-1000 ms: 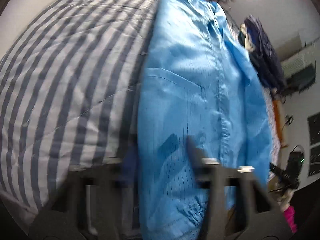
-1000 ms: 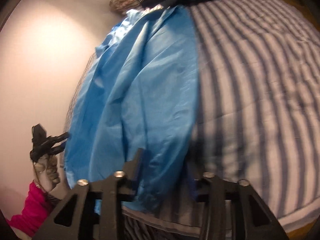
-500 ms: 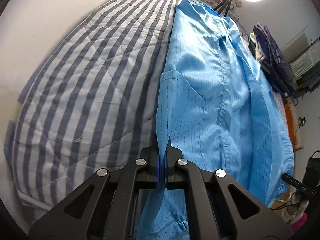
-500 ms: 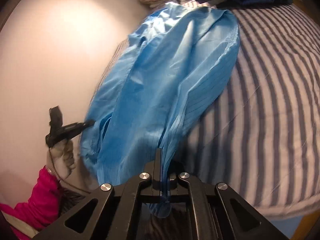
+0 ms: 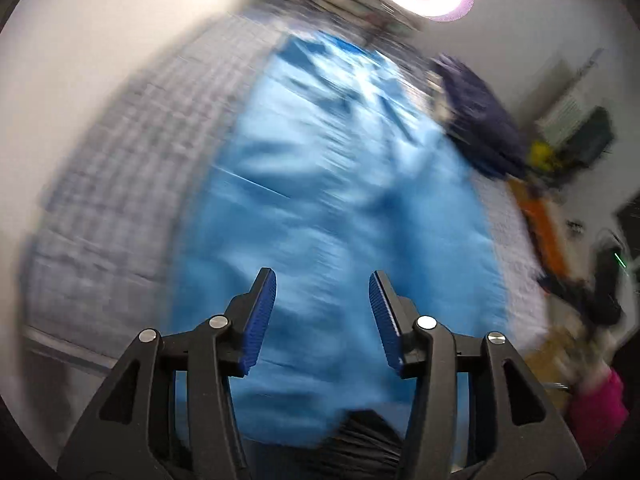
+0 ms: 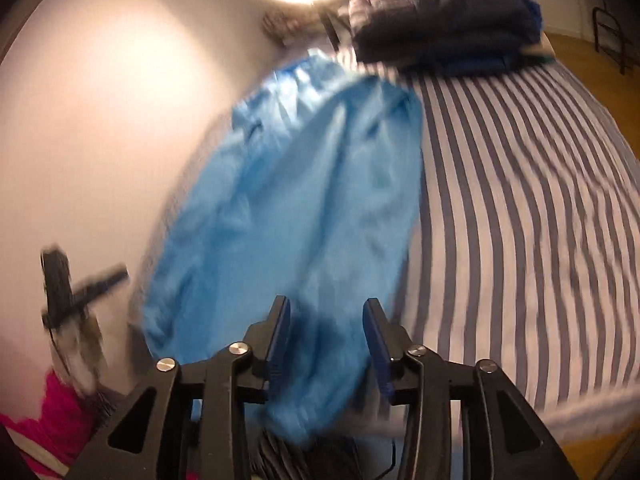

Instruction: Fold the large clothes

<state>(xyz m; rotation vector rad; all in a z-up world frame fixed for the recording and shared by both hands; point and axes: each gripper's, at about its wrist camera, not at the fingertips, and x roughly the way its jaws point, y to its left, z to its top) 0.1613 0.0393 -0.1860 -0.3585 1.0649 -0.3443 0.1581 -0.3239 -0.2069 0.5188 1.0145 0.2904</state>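
Fabric — smooth blue garment [image 5: 340, 200] crumpled lengthwise on striped quilted bedding [image 6: 520, 200], dark pile [image 6: 440, 36] at twelve o'clock — left gripper [image 5: 322, 316] and right gripper [image 6: 326, 340] jaws opening, ribbed pads pressing nothing.

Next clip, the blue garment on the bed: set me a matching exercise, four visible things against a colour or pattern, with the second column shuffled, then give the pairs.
Things:
1. large garment spread on the bed
2. bedcover
3. pile of clothes at the far end of the bed
4. sleeve at the lower left of the right wrist view

Colours:
A. dark navy
B. bright pink
C. light blue
D. blue and white stripes

Pairs: 1-C, 2-D, 3-A, 4-B
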